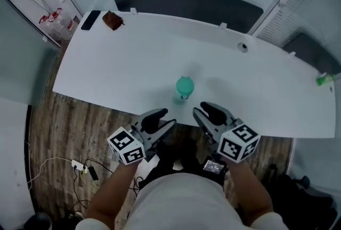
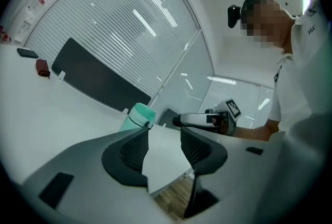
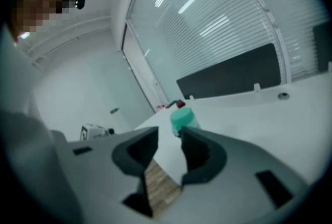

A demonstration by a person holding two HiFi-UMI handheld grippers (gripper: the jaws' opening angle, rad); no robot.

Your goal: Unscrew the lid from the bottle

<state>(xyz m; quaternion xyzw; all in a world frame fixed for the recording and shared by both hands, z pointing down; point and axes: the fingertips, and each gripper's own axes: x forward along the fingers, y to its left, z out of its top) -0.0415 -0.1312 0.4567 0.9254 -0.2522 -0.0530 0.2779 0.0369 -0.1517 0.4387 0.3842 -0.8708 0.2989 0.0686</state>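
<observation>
A small greenish bottle (image 1: pixel 184 95) capped with a round mint-green screw lid (image 1: pixel 185 85) stands upright on the white curved table (image 1: pixel 133 74), close to its near edge. Nothing touches it.

In the head view both tools are held short of the table edge. The left gripper (image 1: pixel 164 118) is at about 7 o'clock from the bottle and the right gripper (image 1: pixel 203 110) at about 5 o'clock. Only this view shows the far corner at 10 o'clock from the bottle, with a flat black rectangular slab (image 1: pixel 90 19) beside a small brown lump (image 1: pixel 112 20). It also shows a green item (image 1: pixel 324 80) at the table's 3 o'clock edge and the wood-plank floor (image 1: pixel 48 128) with white cables (image 1: pixel 79 166).

The left gripper view looks straight along the left gripper (image 2: pixel 165 132). Its jaws stand moderately apart and hold nothing, with only tabletop and floor between them. The bottle (image 2: pixel 136 117) rises past the left jaw's tip, at 11 o'clock from the gap. This view alone shows the right gripper (image 2: pixel 179 121) from the side.

In the right gripper view the right gripper (image 3: pixel 169 135) is likewise part-way open and empty. The bottle (image 3: pixel 182 120) stands beyond the gap at about 1 o'clock. The left gripper's marker cube (image 3: pixel 93 130) shows at 9 o'clock.
</observation>
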